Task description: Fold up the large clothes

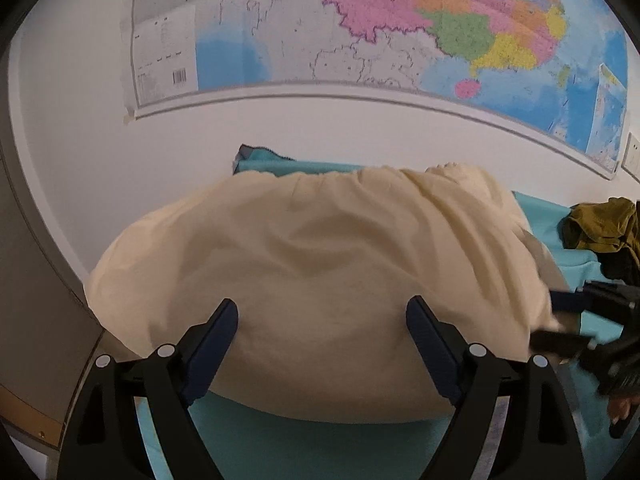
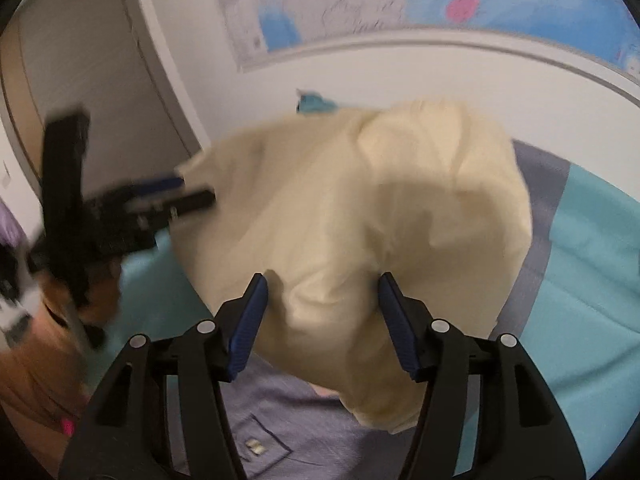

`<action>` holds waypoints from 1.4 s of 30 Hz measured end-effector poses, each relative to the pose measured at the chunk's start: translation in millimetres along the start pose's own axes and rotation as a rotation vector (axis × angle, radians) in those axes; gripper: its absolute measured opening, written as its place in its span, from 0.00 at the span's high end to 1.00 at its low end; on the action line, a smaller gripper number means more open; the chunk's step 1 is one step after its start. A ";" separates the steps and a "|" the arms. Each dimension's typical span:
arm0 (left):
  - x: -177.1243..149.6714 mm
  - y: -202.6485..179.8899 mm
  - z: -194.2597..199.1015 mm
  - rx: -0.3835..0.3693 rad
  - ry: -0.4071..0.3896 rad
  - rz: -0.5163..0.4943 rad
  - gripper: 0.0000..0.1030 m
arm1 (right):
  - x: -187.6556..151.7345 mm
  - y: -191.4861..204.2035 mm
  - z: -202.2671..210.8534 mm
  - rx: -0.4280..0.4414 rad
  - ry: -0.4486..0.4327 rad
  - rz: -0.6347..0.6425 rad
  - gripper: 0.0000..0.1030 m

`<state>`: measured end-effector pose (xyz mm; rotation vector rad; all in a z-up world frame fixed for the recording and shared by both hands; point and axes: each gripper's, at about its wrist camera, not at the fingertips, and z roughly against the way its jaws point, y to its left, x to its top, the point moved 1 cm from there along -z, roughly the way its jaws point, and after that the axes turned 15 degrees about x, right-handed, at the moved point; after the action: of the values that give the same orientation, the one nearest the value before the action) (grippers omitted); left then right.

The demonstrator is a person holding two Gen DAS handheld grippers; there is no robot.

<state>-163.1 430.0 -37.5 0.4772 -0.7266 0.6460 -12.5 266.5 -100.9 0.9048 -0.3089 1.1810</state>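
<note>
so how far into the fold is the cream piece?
Done: the cream garment looks doubled into a compact, still puffy bundle on the teal cover. In hand: nothing gripped; left gripper and right gripper both hover open over it. Left: flatten and finish it, then the olive garment and the purple shirt underneath.

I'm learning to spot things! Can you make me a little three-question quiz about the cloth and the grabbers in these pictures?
1. What colour is the big garment?
2. True or false: the left gripper is squeezing it.
3. What hangs on the wall: A) a clock, B) a map, C) a mirror?

Key: 1. Cream. 2. False; its jaws stand wide apart, with nothing pinched. 3. B.
</note>
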 end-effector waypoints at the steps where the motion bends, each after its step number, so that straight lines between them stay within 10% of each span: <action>1: -1.8 -1.6 -1.0 0.008 0.002 -0.007 0.19 | -0.8 -1.3 0.3 0.004 -0.004 -0.008 0.43; 27: -35.2 -28.9 47.5 -0.009 0.010 0.075 0.08 | -27.2 16.5 58.1 -0.023 -0.118 -0.042 0.34; 42: -59.9 -48.9 105.6 0.047 -0.052 0.185 0.07 | -62.4 51.1 86.5 -0.039 -0.170 0.027 0.06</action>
<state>-211.8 309.7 -20.6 0.4750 -0.8120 0.8283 -61.7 165.4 -64.2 0.9713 -0.4816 1.1210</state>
